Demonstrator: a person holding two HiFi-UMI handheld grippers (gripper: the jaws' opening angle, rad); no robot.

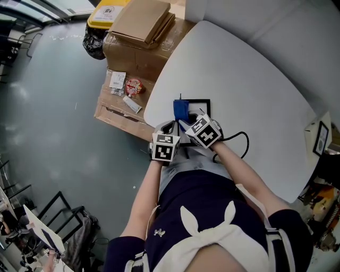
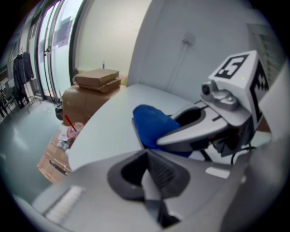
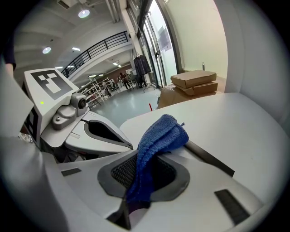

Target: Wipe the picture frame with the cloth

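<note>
A black picture frame (image 1: 200, 100) lies flat on the white table (image 1: 249, 95) near its front edge. My right gripper (image 1: 187, 122) is shut on a blue cloth (image 1: 180, 110), which hangs over the frame's left side. In the right gripper view the cloth (image 3: 156, 142) is pinched between the jaws of the right gripper (image 3: 145, 161), and a dark frame edge (image 3: 209, 157) runs just behind it. My left gripper (image 1: 170, 129) sits close beside the right one, jaws shut on nothing. From the left gripper (image 2: 147, 158) the cloth (image 2: 152, 121) shows just ahead.
Stacked cardboard boxes (image 1: 141, 37) and a yellow-lidded bin (image 1: 106, 13) stand beyond the table's left edge, with snack packets (image 1: 127, 87) on flat cardboard. A black cable (image 1: 241, 141) loops by my right arm. Another small frame (image 1: 321, 137) stands at the far right.
</note>
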